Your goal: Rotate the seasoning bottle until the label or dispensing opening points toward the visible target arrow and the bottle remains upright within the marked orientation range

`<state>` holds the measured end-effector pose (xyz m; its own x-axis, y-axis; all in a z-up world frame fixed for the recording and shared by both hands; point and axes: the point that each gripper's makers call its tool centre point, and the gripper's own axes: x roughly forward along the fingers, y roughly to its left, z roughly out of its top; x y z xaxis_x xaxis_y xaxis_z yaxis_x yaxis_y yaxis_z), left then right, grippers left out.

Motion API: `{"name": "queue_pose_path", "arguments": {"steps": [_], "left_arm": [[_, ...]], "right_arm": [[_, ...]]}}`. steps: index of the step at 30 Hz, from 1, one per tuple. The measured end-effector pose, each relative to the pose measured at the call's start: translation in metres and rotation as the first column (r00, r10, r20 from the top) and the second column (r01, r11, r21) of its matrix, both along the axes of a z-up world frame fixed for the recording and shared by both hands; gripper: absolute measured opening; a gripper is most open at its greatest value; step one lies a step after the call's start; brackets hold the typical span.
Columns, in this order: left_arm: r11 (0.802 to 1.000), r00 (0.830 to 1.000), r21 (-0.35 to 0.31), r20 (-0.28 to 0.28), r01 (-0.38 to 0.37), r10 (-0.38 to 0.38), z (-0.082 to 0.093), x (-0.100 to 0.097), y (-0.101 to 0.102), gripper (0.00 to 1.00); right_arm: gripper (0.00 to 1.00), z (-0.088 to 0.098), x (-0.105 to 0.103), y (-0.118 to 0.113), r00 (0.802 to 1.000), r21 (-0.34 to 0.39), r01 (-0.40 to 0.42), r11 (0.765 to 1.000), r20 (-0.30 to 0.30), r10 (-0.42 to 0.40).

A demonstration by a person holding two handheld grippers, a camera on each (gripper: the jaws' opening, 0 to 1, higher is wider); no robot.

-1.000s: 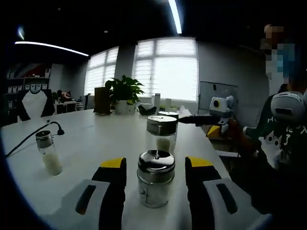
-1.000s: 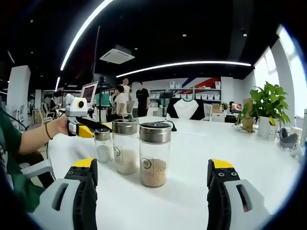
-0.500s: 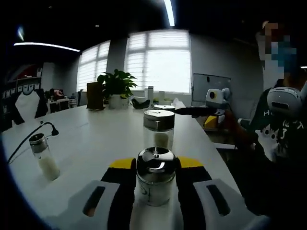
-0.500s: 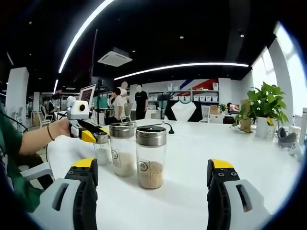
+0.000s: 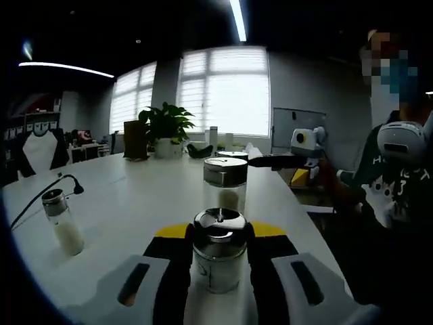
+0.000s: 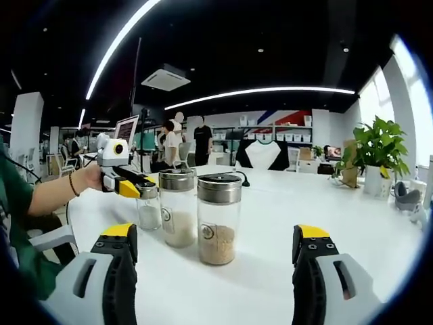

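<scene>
1. left gripper view: left gripper (image 5: 218, 245) clamped on the nearest seasoning bottle (image 5: 218, 250), which stands upright on the white table (image 5: 128, 203).
2. beyond it, two more jars in a row (image 5: 225, 183); a small shaker (image 5: 61, 221) stands well to the side.
3. right gripper view: right gripper (image 6: 214, 254), jaws wide apart, holding nothing, near the brown-filled jar (image 6: 218, 218).

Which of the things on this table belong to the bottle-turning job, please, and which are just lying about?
Job:
- seasoning bottle
- left gripper, shut on it
- right gripper, open

Lying about:
- middle bottle
- brown-grain bottle
- small shaker
- potted plant
- microphone
</scene>
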<state>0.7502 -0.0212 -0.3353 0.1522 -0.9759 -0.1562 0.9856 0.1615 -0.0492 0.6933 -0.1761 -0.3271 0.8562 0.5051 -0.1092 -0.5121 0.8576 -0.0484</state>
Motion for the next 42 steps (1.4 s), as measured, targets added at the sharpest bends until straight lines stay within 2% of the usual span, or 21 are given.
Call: {"name": "queue_pose_path", "arguments": {"steps": [11,15,17,22,27,34,39,42], "left_arm": [[1.000,1.000,-0.005,0.001,-0.019,0.019,0.000,-0.004,-0.002,0.33],[1.000,1.000,-0.020,-0.004,-0.023,0.023,0.000,-0.005,-0.001,0.33],[1.000,1.000,-0.009,0.006,-0.029,0.029,0.000,-0.007,-0.002,0.33],[0.998,0.998,-0.018,0.011,-0.059,0.060,0.000,-0.007,-0.002,0.32],[0.995,0.995,-0.029,0.025,-0.096,0.096,-0.001,-0.006,-0.001,0.32],[0.990,0.990,-0.027,0.023,-0.137,0.138,-0.001,-0.005,-0.001,0.32],[0.985,0.985,-0.029,0.019,-0.172,0.173,-0.001,-0.003,-0.001,0.32],[0.979,0.980,-0.029,0.019,-0.199,0.200,-0.001,-0.003,-0.001,0.32]], "right_arm": [[0.98,0.000,0.001,-0.002,1.000,0.001,0.003,1.000,-0.001,-0.003],[0.98,0.007,-0.003,0.005,0.999,0.058,-0.042,0.997,0.004,0.042],[0.98,0.009,-0.004,0.005,0.999,0.058,-0.044,0.997,0.009,0.043],[0.98,0.006,-0.004,0.005,1.000,0.018,-0.027,0.999,0.013,0.027],[0.98,0.004,-0.005,0.008,0.999,0.037,-0.042,0.998,-0.006,0.042],[0.98,0.003,-0.005,0.008,0.999,0.017,-0.037,0.999,-0.002,0.037],[0.99,0.006,-0.007,0.011,0.998,0.045,-0.055,0.997,-0.001,0.055],[0.99,0.005,-0.008,0.011,0.999,0.029,-0.050,0.998,0.000,0.050]]}}
